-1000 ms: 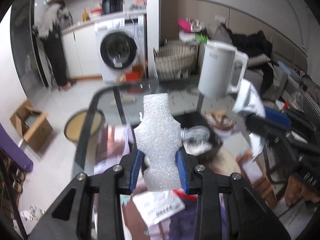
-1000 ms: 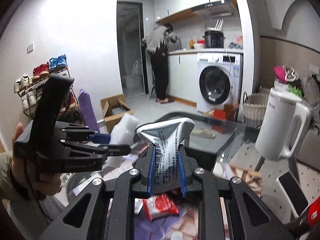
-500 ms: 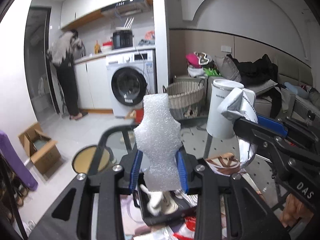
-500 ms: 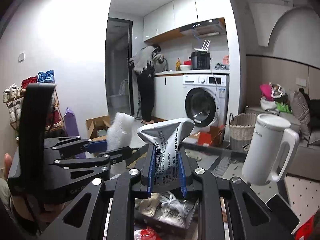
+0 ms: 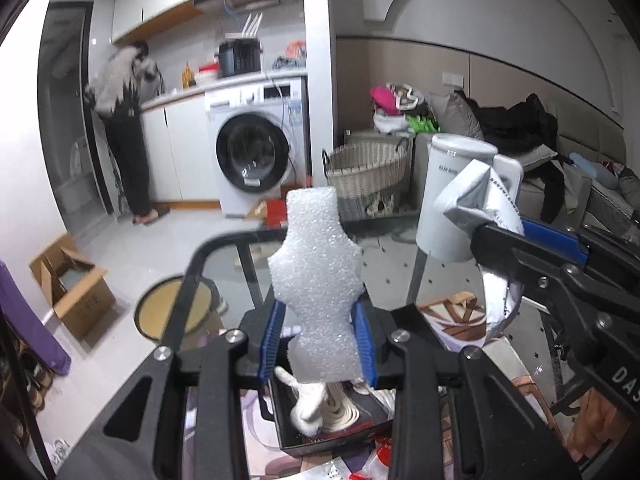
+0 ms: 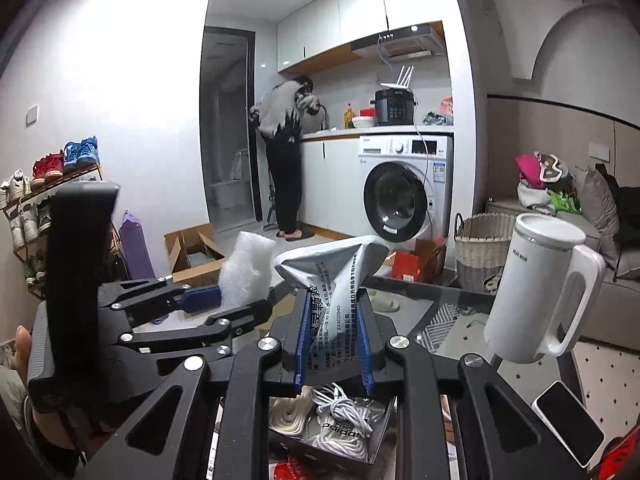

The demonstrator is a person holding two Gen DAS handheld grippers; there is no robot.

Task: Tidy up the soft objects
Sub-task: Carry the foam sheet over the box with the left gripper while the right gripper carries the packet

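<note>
Left tongs [image 5: 318,354] are pinching a white foam piece [image 5: 316,280], right tongs [image 6: 334,346] a silver pouch [image 6: 332,276]; I am holding both above the black box [image 6: 340,436], nothing dropped yet.

Foam piece [image 5: 316,288]: white, coarse-celled, matt. Pouch [image 6: 332,280]: silvery foil, creased, printed. Fingers [image 5: 362,340]: blue ribbed pads on matt black plastic. Tabletop [image 5: 400,256]: glossy dark glass. Jug [image 6: 536,292]: smooth white plastic. Basket [image 5: 366,168]: woven wicker.
</note>
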